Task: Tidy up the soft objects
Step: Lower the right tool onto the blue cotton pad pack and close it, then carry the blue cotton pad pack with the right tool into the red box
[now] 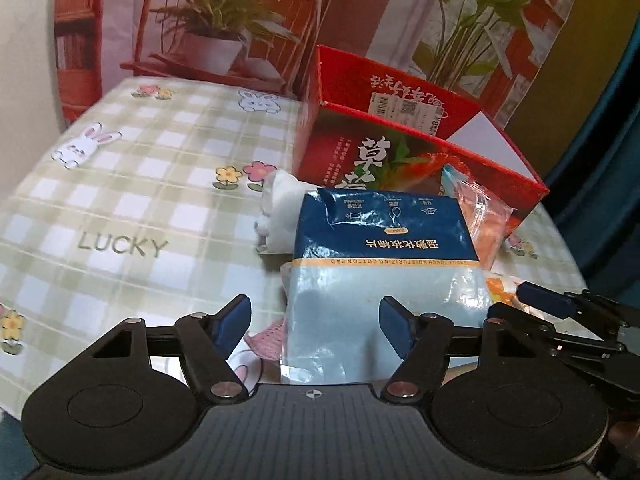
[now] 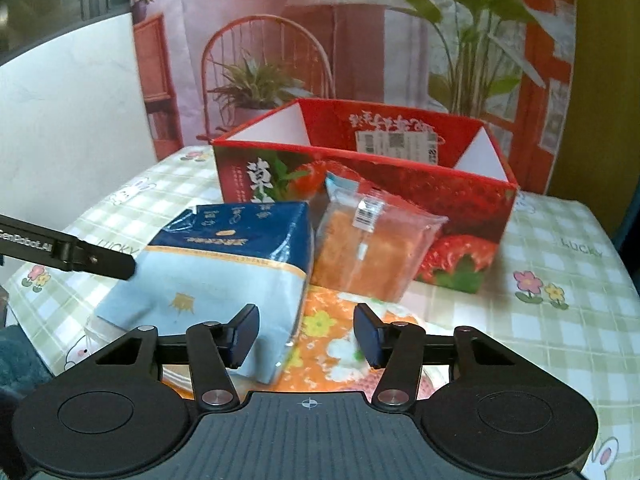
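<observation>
A blue cotton pad pack lies on the checked tablecloth in front of a red strawberry box. My left gripper is open with its jaws on either side of the pack's near end. A white plush toy lies left of the pack. In the right wrist view the pack lies left, a wrapped bread leans against the open box, and an orange flowered cloth lies below. My right gripper is open above the cloth, beside the pack.
The tablecloth with rabbits and flowers stretches to the left. A printed backdrop of a chair and plants hangs behind the table. The right gripper's fingers show at the right edge of the left wrist view.
</observation>
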A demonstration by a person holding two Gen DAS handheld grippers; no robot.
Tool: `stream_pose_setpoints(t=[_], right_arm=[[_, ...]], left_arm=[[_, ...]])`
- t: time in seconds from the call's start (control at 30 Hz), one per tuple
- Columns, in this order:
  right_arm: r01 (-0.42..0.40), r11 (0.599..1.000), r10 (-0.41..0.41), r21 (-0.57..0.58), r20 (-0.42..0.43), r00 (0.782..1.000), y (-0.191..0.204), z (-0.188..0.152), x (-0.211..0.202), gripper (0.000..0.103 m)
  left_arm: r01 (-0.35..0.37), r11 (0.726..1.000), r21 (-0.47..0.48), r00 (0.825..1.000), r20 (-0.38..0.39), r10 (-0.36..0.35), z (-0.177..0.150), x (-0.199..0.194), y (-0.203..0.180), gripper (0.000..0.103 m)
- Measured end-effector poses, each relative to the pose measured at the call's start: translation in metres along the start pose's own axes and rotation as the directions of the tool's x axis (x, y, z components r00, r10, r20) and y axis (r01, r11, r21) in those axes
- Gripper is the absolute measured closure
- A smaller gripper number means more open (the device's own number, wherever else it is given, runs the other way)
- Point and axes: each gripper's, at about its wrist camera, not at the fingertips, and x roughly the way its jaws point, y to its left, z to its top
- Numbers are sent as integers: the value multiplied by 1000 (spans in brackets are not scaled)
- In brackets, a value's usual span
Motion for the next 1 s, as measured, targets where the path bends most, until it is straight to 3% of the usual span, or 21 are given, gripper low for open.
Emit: stream_pose_setpoints(t=[0.17,0.2,0.27,0.43,0.67,1.0], right_arm=[[-44,999,43,-28,-16,999,5,1,7,60],[-49,998,48,-28,-31,998,5,0,12,60],[-53,998,51,-21,-55,997,5,-2,20,61],[-75,997,75,-11,-43,996,3,-1,32,63],[-95,995,94,-29,-23,995,8,5,35,67],[-126,991,128,45,-27,991,-5,2,45,64]], left_arm=[[-15,998,53,1000,11,15,-5,12,-4,32],[-12,998,67,1000,8,11,-6,13,-4,34],[4,995,100,1000,-18,-2,-6,22,-7,48],[4,984,177,1000,-6,-3,0,33,-16,51],[13,987,162,999,27,-18,3,32,-17,51],[34,997,75,999,-15,-33,3,45,-4,47]])
